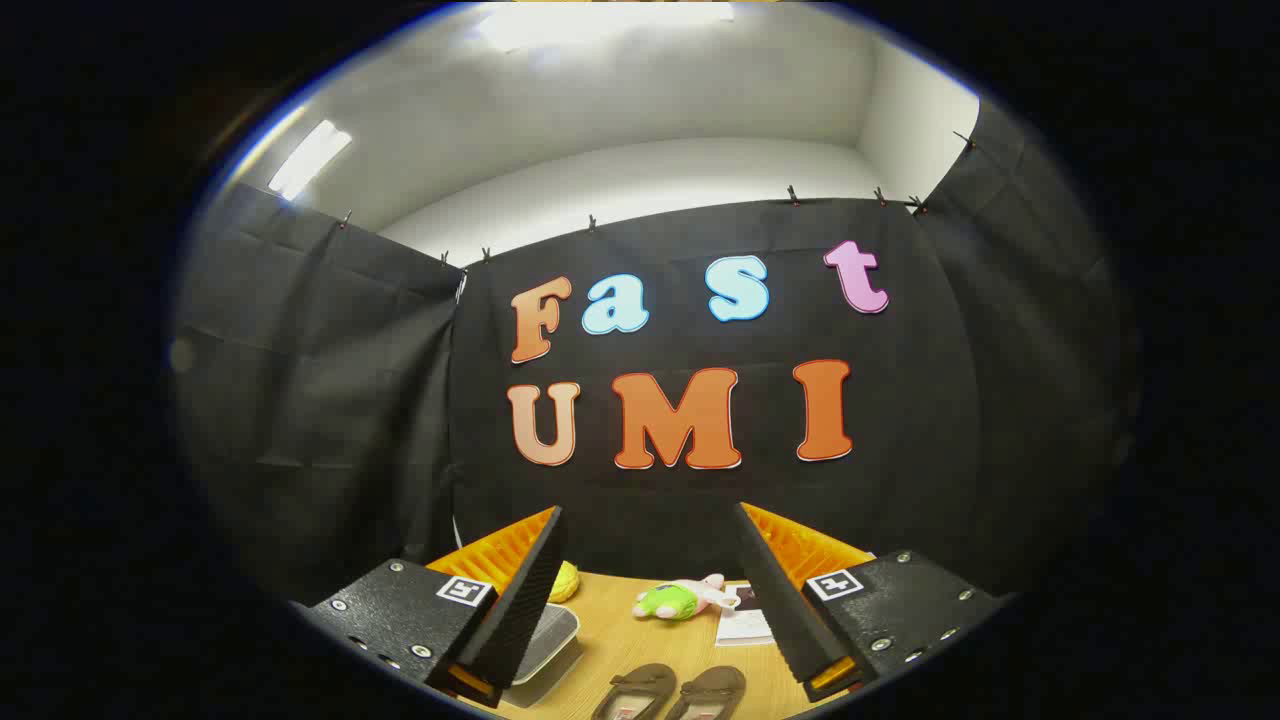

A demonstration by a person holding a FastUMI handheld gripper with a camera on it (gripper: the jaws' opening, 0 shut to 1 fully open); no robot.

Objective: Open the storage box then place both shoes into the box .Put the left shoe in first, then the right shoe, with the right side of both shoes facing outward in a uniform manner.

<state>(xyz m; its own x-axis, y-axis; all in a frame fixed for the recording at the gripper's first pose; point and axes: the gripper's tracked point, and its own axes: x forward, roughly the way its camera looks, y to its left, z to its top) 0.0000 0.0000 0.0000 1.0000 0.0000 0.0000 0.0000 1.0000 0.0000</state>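
Gripper (650,520) fingers spread wide and empty at bottom centre, ribbed wedge pads, two soft brown slip-on shoes (672,692) on the wooden table (620,640) between them, translucent lidded box (545,645) lower left, plush toy (678,600) beyond

On the wooden table (650,640) lie a green plush toy (668,601), a yellow object (565,581) and a white booklet (745,625) near the black cloth wall (330,400).

jaws wide apart, shoes (668,692) between them, plush toy (678,599) beyond
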